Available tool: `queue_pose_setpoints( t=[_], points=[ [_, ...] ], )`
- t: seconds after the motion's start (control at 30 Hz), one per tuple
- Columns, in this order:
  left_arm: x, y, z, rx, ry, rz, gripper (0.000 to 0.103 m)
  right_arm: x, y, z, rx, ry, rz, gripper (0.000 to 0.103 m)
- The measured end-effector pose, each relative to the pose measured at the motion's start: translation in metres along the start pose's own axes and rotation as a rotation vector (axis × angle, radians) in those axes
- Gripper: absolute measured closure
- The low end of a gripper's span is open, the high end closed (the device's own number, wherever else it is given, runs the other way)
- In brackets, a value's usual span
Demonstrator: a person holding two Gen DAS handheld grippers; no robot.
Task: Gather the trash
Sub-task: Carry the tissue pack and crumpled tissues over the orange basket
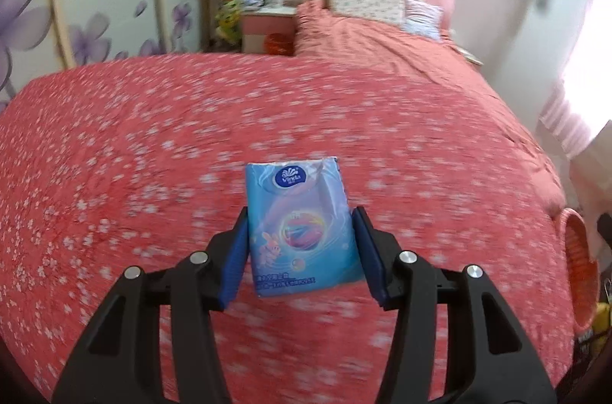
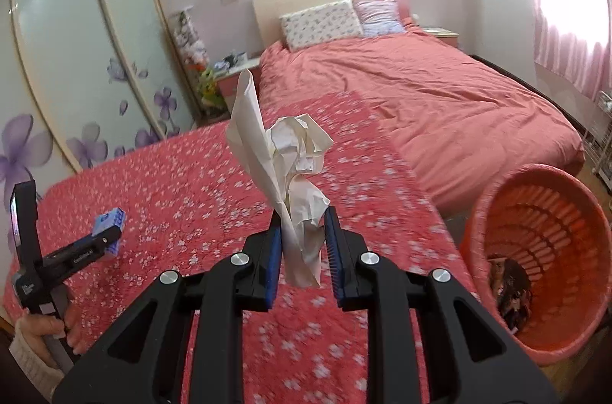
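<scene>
A: The right gripper (image 2: 302, 243) pinches the crumpled tissue (image 2: 294, 174) just left of the orange basket (image 2: 497, 197); it isn't over the rim yet.

B: And the left gripper (image 1: 300, 243)?

A: Clamped on the blue tissue pack (image 1: 302, 224), farther left of the basket (above the floral bedspread (image 1: 153, 136)). Released early, that light paper could drift onto the bedspread.

The flowered red bedspread (image 2: 191, 182) lies bare and flat under both grippers — open room across it. The orange slatted basket (image 2: 497, 213) stands off its right edge, mouth unobstructed, dark scraps (image 2: 512, 293) at the bottom. The left gripper (image 2: 109, 237) hovers well apart — no crossing.
</scene>
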State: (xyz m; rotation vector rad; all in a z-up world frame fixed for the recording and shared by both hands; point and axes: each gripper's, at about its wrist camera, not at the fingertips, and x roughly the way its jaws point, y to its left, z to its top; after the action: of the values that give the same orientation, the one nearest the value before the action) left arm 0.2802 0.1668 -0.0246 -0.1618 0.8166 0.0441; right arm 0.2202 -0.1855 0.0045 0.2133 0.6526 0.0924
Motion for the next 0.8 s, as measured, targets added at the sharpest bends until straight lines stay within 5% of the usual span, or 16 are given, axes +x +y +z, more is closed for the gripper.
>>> queue_pose_setpoints(
  t=[0.8],
  points=[
    [-0.073, -0.238, -0.037, 0.289, -0.032, -0.415, 0.052, -0.092, -0.124, -0.019, 0.228, -0.173, -0.195, 0.081]
  ],
)
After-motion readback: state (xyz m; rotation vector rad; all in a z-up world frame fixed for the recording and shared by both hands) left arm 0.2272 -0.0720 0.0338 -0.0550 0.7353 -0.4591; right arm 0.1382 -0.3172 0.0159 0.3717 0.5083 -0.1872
